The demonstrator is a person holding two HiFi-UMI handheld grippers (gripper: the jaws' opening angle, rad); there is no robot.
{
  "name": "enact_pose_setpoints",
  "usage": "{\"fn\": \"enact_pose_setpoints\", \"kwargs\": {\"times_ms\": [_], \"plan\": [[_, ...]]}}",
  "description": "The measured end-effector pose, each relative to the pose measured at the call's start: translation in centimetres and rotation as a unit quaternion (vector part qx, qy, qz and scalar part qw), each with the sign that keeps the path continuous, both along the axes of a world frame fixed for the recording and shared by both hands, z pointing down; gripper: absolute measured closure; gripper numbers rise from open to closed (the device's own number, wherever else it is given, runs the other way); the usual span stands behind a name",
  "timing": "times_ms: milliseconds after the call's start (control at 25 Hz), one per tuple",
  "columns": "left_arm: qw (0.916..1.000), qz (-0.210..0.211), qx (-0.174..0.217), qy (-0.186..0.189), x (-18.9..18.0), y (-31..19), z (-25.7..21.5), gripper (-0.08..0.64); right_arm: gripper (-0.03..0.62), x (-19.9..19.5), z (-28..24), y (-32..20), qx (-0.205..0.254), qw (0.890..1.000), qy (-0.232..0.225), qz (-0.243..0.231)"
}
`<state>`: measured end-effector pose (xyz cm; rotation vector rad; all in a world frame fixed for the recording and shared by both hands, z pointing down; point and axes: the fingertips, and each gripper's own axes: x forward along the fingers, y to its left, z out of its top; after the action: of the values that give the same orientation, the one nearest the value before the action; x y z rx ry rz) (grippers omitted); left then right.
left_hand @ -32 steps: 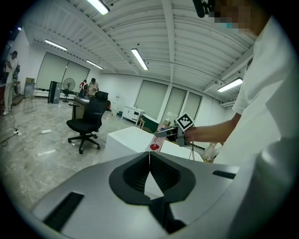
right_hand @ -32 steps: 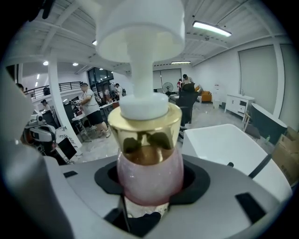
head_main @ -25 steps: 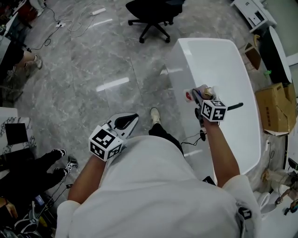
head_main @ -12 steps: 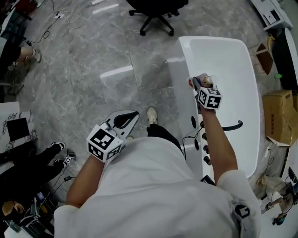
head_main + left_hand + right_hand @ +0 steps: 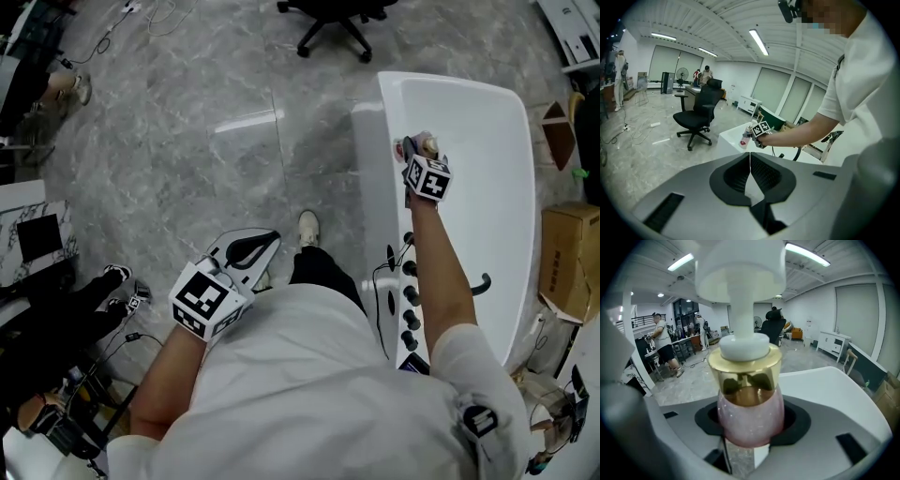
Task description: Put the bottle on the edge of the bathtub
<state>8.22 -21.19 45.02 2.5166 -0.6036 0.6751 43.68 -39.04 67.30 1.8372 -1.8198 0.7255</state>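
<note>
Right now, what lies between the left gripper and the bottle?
In the head view: grey floor, the person's white shoe, then the bathtub's near rim. The left gripper is empty; the bottle is clamped in the right gripper.

bottle [image 5: 749, 416] 1; bathtub [image 5: 373, 187] 1; office chair [image 5: 337, 19] 1; grippers 2: left gripper [image 5: 265, 240], right gripper [image 5: 413, 150]

Grey marble floor [image 5: 187, 141] carries white bathtub [image 5: 487, 131], blk office chair [image 5: 336, 26], cardboard box [image 5: 572, 258] by tub

Bottle [image 5: 749, 413]: in my right gripper [image 5: 416, 155], over bathtub [image 5: 373, 141] left rim.
Office chair [image 5: 337, 23]: on floor [image 5: 187, 141] beyond bathtub.
</note>
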Motion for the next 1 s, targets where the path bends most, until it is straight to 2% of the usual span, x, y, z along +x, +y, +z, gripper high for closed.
{"fn": "enact_pose_setpoints", "kwargs": {"times_ms": [200, 560, 720, 1000], "plan": [[0.9998, -0.017, -0.009, -0.009, 0.3, -1.2, 0.8, 0.54, 0.365, 1.4, 2.3, -3.0, -0.004, 1.0, 0.007, 0.013], [0.9993, -0.019, -0.025, -0.018, 1.2, -2.6, 1.3, 0.54, 0.365, 3.2, 4.9, -6.5, -0.007, 0.999, 0.006, 0.044], [0.9991, -0.019, -0.032, -0.02, 1.5, -3.0, 1.9, 0.54, 0.364, 3.2, 6.0, -7.4, -0.005, 0.999, 0.002, 0.044], [0.9992, -0.018, -0.035, -0.012, 2.4, -3.8, 2.2, 0.54, 0.359, 3.2, 5.5, -7.9, -0.006, 0.999, 0.025, 0.041]]}}
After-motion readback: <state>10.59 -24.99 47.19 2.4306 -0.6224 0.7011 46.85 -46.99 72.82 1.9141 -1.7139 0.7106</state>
